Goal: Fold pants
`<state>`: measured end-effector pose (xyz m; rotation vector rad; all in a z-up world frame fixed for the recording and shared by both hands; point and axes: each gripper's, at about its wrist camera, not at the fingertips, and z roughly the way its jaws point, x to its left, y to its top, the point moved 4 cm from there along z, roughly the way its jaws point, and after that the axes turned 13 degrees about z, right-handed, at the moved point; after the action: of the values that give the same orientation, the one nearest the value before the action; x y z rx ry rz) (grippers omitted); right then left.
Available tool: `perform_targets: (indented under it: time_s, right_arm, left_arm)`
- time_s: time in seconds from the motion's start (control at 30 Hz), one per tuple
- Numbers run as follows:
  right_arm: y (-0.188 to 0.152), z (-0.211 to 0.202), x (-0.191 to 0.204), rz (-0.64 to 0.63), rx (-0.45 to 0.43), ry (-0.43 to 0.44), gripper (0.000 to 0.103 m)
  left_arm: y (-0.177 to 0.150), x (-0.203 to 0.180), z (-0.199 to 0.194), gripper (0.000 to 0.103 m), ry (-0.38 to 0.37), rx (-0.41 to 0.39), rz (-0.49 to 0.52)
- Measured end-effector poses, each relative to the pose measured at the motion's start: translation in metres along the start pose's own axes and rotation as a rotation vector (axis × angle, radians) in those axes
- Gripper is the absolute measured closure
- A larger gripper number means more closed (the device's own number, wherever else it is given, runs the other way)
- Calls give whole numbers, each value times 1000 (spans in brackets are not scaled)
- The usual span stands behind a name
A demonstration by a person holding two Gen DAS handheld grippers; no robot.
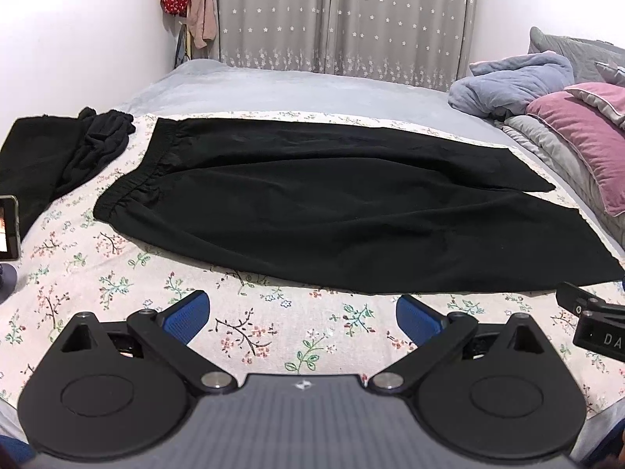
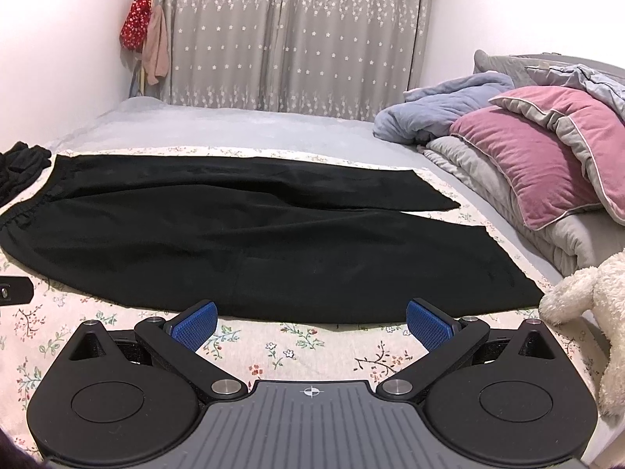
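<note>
The left gripper point(image 1: 302, 318) hovers over the near edge of the bed with its blue fingers point(image 1: 187, 316) spread wide apart and nothing between them. The right gripper point(image 2: 310, 324) does the same further along that edge, its jaws likewise spread and holding nothing. Just beyond both lies the pair of black pants point(image 1: 312, 211), flat on the flowered sheet point(image 1: 250, 332), waistband toward the left end and the two legs running toward the right end, slightly parted at the hems. Past the waistband, near the left edge, sits a crumpled heap of black clothes point(image 1: 93, 144). At the right end are a pink pillow point(image 2: 535, 164), a blue blanket point(image 2: 441, 109) and a white plush toy point(image 2: 586, 297).
</note>
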<state>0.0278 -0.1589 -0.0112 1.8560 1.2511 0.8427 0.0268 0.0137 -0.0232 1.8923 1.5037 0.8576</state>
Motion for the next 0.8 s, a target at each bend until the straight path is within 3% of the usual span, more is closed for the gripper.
perform_targets:
  time_s: [0.8]
  right_arm:
    - [0,0,-2,18,-14,-2,0]
  left_arm:
    - [2,1,-4,0,-11,-28,-7]
